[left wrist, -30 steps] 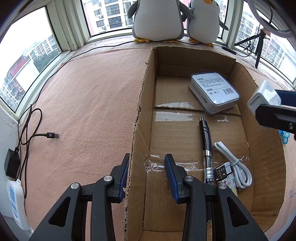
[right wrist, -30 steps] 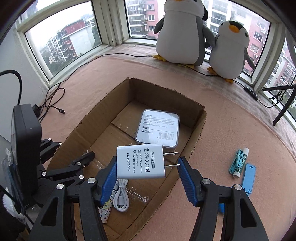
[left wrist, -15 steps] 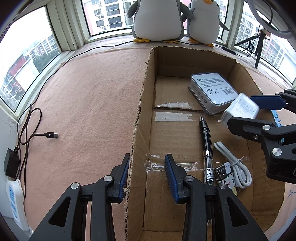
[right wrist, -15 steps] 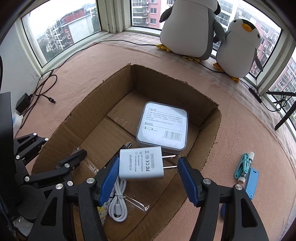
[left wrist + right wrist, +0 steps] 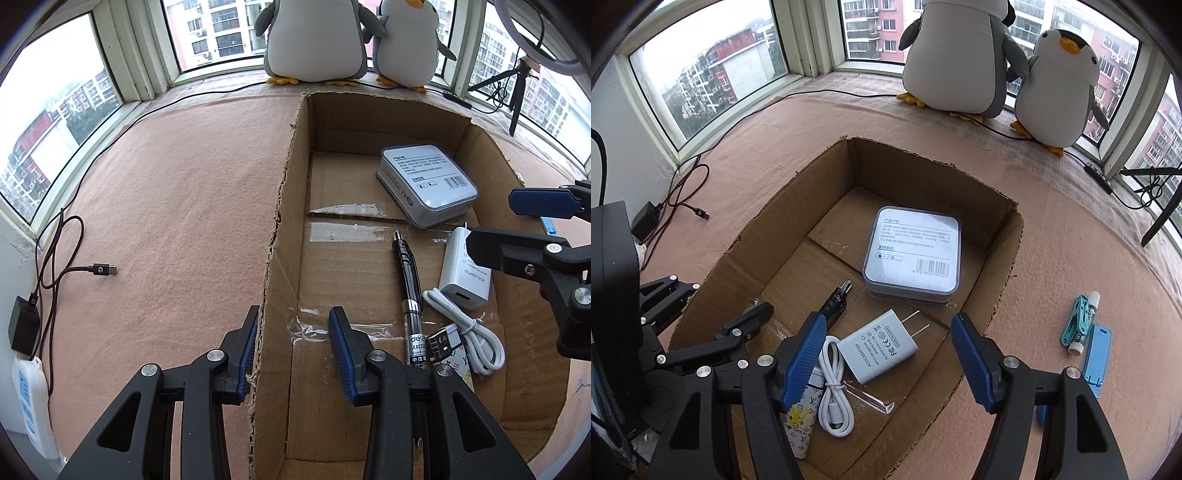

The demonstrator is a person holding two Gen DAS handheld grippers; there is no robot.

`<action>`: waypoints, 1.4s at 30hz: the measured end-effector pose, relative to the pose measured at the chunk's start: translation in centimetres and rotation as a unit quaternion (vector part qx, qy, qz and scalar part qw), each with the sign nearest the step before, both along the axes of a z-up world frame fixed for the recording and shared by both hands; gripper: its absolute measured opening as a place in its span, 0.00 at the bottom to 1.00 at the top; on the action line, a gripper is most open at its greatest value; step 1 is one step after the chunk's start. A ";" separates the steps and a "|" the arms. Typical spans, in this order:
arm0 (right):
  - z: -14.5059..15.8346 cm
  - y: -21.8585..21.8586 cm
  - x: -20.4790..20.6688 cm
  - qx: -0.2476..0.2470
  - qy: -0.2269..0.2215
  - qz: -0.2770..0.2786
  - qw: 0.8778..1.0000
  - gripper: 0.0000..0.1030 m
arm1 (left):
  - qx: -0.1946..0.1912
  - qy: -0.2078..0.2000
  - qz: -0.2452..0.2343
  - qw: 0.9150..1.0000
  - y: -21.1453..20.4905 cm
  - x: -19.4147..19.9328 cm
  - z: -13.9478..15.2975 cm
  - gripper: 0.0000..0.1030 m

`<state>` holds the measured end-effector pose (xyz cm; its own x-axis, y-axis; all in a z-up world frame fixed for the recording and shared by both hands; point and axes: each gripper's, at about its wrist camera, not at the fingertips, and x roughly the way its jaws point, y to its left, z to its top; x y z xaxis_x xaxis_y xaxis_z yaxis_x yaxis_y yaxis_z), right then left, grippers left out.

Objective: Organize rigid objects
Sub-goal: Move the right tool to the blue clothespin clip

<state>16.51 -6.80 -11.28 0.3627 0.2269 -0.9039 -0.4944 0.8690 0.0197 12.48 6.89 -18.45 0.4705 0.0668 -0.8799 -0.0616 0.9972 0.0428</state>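
Observation:
A cardboard box (image 5: 1004, 295) (image 5: 280, 206) stands on the pink felt. In it lie a white power adapter (image 5: 877, 347) (image 5: 466, 275), a grey tin (image 5: 912, 253) (image 5: 426, 184), a black pen (image 5: 408, 280) (image 5: 836, 301) and a coiled white cable (image 5: 833, 391) (image 5: 469, 332). My right gripper (image 5: 888, 362) is open and empty above the adapter; it also shows in the left wrist view (image 5: 517, 225). My left gripper (image 5: 293, 350) is open and straddles the box's left wall, and I cannot tell whether its pads touch the wall.
On the felt right of the box lie a teal clip (image 5: 1075, 319), a glue stick (image 5: 1084, 325) and a blue flat piece (image 5: 1097, 354). Two plush penguins (image 5: 960, 55) stand by the window. A dark charger cable (image 5: 66, 269) lies at the left.
My right gripper moved down into the box and opened. The white adapter left its jaws and now lies on the box floor beside the cable. The left gripper has not moved.

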 end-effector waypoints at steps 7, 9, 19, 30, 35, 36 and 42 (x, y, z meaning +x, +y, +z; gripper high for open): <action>2.6 -2.4 -0.9 0.048 -0.008 -0.025 0.999 0.64 | 0.000 0.000 0.000 1.000 0.0 0.0 0.0 0.38; 3.3 -3.5 -1.1 0.062 -0.011 -0.037 0.997 0.64 | 0.000 0.000 0.000 1.000 0.0 0.0 0.0 0.38; 4.9 -11.0 -2.3 0.089 -0.034 -0.123 0.988 0.64 | -0.001 0.000 0.001 1.000 0.0 -0.1 0.0 0.38; 1.0 -18.2 -3.1 0.063 0.000 -0.192 0.979 0.64 | -0.004 -0.001 0.003 1.000 0.0 -0.1 -0.1 0.38; -0.9 -19.6 -3.5 0.044 0.016 -0.194 0.980 0.64 | -0.004 0.000 0.003 1.000 0.1 -0.1 -0.1 0.38; -1.1 -19.7 -3.4 0.040 0.019 -0.192 0.980 0.64 | -0.004 0.000 0.003 1.000 0.1 -0.1 -0.1 0.38; -2.7 -19.1 -3.2 0.010 0.029 -0.164 0.986 0.53 | -0.004 0.000 0.003 1.000 0.1 -0.1 -0.1 0.38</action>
<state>13.31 -25.91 -13.94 0.3666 0.1237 -0.9221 -0.1839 0.9812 0.0585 12.40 7.02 -18.54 0.4704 0.0614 -0.8803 -0.0668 0.9972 0.0339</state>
